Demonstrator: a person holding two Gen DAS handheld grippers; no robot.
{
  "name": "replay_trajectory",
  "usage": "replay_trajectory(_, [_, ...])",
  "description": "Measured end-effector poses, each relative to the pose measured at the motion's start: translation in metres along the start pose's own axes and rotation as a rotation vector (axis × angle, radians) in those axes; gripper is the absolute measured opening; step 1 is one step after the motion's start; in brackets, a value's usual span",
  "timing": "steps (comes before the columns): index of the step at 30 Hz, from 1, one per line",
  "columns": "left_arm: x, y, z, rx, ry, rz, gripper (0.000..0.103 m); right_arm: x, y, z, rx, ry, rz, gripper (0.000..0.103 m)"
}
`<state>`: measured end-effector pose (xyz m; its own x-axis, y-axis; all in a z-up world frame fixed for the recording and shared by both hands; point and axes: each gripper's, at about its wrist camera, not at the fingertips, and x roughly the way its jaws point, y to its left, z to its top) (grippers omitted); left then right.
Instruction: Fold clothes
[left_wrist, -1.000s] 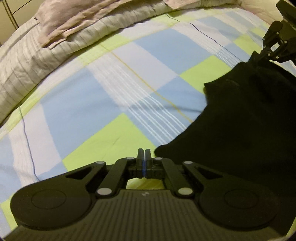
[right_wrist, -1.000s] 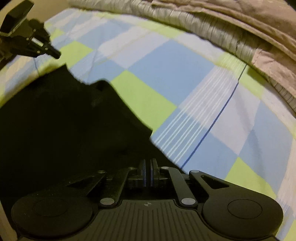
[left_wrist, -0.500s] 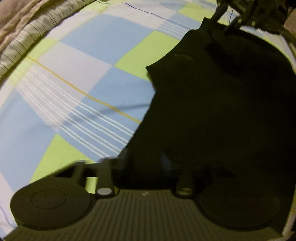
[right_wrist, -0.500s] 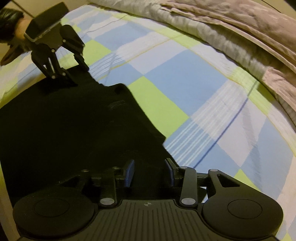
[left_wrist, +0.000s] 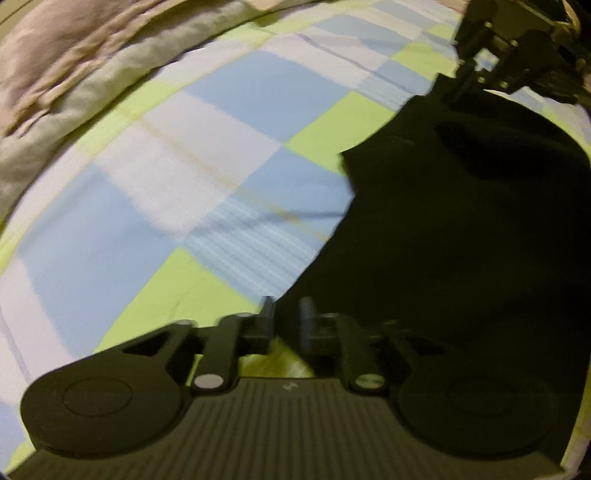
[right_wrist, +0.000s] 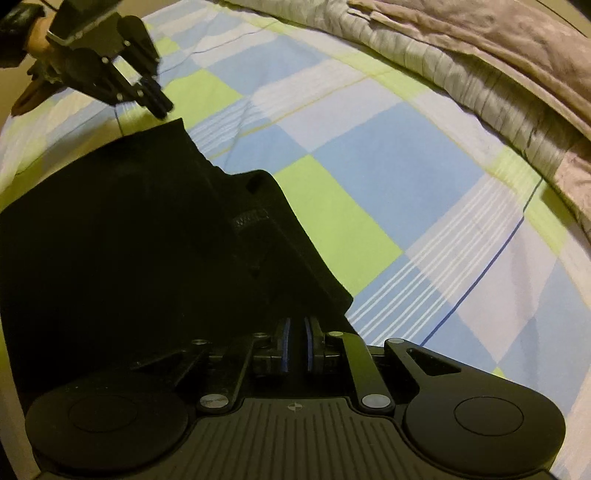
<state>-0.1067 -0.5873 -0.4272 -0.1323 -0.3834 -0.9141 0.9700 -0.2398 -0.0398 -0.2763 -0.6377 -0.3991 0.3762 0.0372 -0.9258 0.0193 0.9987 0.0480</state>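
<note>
A black garment (left_wrist: 461, 240) (right_wrist: 129, 240) lies spread on a checked blue, green and white bedsheet (left_wrist: 240, 92) (right_wrist: 388, 166). My left gripper (left_wrist: 286, 319) points steeply down at the garment's left edge. Its jaws are opening, and the cloth edge runs under the gap without being pinched. My right gripper (right_wrist: 296, 341) is at the garment's right corner. Its jaws are closing to a narrow gap, blue pads showing, with dark cloth at the gap. Each view shows the other gripper at the garment's far corner: the right gripper (left_wrist: 456, 94) and the left gripper (right_wrist: 159, 105).
A crumpled striped and beige quilt (left_wrist: 74, 74) (right_wrist: 480, 55) is piled along the far side of the bed. A person's hand (right_wrist: 35, 44) holds the left gripper at the upper left of the right wrist view. Bare sheet stretches between garment and quilt.
The left jaws went from shut to parted as the gripper moved onto the garment's edge. The right jaws opened wide, then narrowed. The view is blurred by motion on the left.
</note>
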Motion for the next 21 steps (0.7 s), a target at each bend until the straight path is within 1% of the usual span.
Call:
replay_trajectory(1, [0.005,-0.001,0.004,0.011,0.000,-0.016,0.037,-0.001,0.001,0.001,-0.004,0.004,0.001,0.025])
replay_trajectory(2, [0.010,-0.003,0.008,0.022,0.004,-0.032,0.038,-0.003,0.002,0.002,-0.003,0.006,0.004,0.050])
replay_trajectory(3, [0.016,-0.005,0.011,0.035,0.013,-0.045,0.039,-0.005,0.004,0.002,0.001,0.001,0.011,0.059])
replay_trajectory(4, [0.022,-0.006,0.013,0.050,0.029,-0.054,0.039,-0.006,0.005,0.002,0.009,-0.003,0.019,0.061])
replay_trajectory(7, [0.038,-0.010,0.015,0.087,0.083,-0.087,0.036,-0.005,0.007,0.003,0.029,-0.003,0.039,0.061])
replay_trajectory(8, [0.038,-0.010,0.015,0.092,0.085,-0.087,0.023,-0.004,0.008,0.003,0.033,-0.001,0.044,0.061])
replay_trajectory(9, [0.037,-0.010,0.014,0.094,0.086,-0.078,0.002,-0.002,0.010,0.003,0.035,0.002,0.047,0.061])
replay_trajectory(12, [0.026,-0.008,0.009,0.086,0.072,-0.063,0.001,0.013,0.014,0.005,0.030,0.037,0.054,0.061])
replay_trajectory(13, [0.021,-0.007,0.007,0.077,0.060,-0.058,0.001,0.018,0.015,0.005,0.028,0.050,0.057,0.060])
replay_trajectory(14, [0.015,-0.006,0.005,0.068,0.044,-0.047,0.001,0.023,0.017,0.005,0.026,0.063,0.059,0.033])
replay_trajectory(15, [0.009,-0.005,0.004,0.059,0.029,-0.036,0.001,0.024,0.017,0.007,0.026,0.060,0.062,0.008])
replay_trajectory(16, [0.002,-0.004,0.002,0.049,0.013,-0.025,0.001,0.021,0.017,0.010,0.028,0.045,0.063,0.002])
replay_trajectory(18, [-0.011,-0.001,-0.002,0.032,-0.014,-0.001,0.001,0.015,0.018,0.017,0.032,0.015,0.067,0.001])
replay_trajectory(21, [-0.018,0.002,-0.008,0.025,-0.002,0.031,0.001,0.005,0.008,0.025,0.052,-0.024,-0.006,0.001])
